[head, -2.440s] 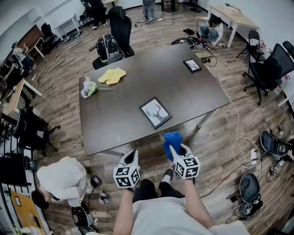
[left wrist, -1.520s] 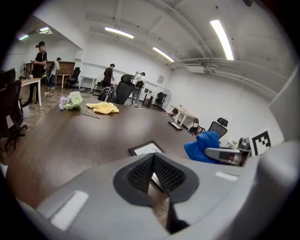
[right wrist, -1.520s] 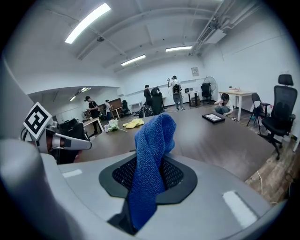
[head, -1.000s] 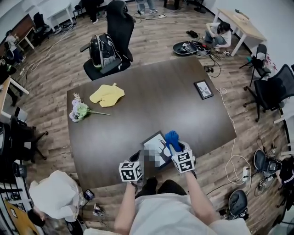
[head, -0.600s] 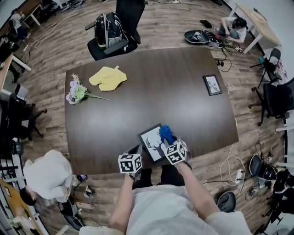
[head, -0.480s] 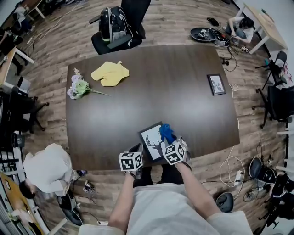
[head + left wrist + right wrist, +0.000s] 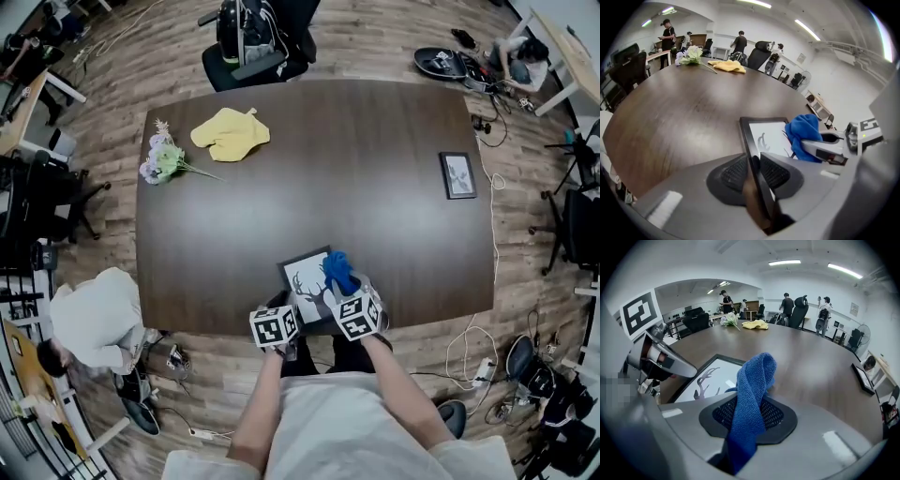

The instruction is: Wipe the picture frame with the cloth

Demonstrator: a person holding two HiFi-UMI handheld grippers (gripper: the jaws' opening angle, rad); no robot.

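A: Reporting tong states, frame location?

B: Clamping limp blue cloth in right gripper, over deer picture frame lying near table's front edge. Just opening left gripper, straddling stiff rim unclamped. Probably gripping best there, sparing fragile-looking face.

An open office: swivel chairs, desks and cables across a wooden floor.
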